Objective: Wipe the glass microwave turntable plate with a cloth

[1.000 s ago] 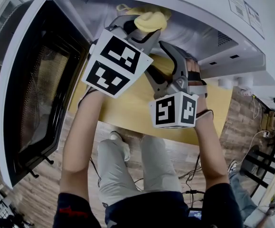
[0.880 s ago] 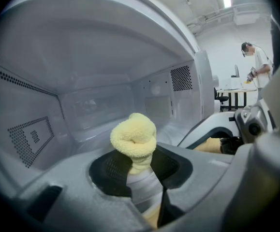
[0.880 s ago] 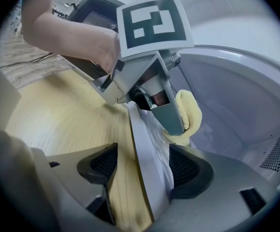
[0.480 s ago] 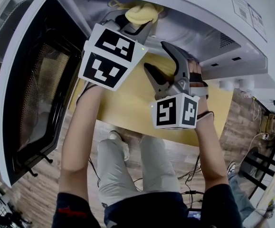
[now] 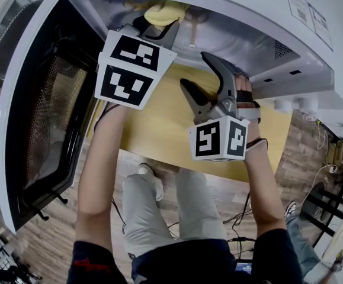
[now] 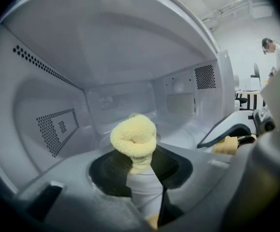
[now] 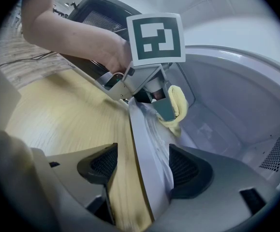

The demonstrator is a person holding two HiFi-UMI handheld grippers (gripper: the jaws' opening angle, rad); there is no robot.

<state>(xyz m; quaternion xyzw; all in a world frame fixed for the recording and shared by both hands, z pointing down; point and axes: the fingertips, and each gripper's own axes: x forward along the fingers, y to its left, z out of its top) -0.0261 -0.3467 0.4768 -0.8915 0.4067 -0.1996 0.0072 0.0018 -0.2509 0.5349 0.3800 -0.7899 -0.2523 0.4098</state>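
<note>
The microwave [image 5: 260,22] stood on the yellow bench [image 5: 159,132] with its door [image 5: 41,117] swung wide to the person's left. The left tool [image 6: 142,167] reached into the cavity, its jaws clamped on a balled yellow cloth [image 6: 134,137] that poked out past the tips and hung just above the cavity floor. The plate [image 7: 153,124] was hard to pick out; only a glassy, rippled sheen showed on the floor beneath the cloth, just inside the front sill [image 7: 147,163]. The right tool [image 5: 196,71] hovered at the mouth of the oven, beside and below the left one, jaws spread and gripping nothing, one on the bench side of the sill and one on the cavity side. Perforated vents [image 6: 57,127] marked the cavity's side wall. Beyond the bench edge, cables [image 5: 242,236] trailed across the wooden floor [image 5: 53,247] by the person's legs, and far off another person [image 6: 275,50] stood in the room.
</note>
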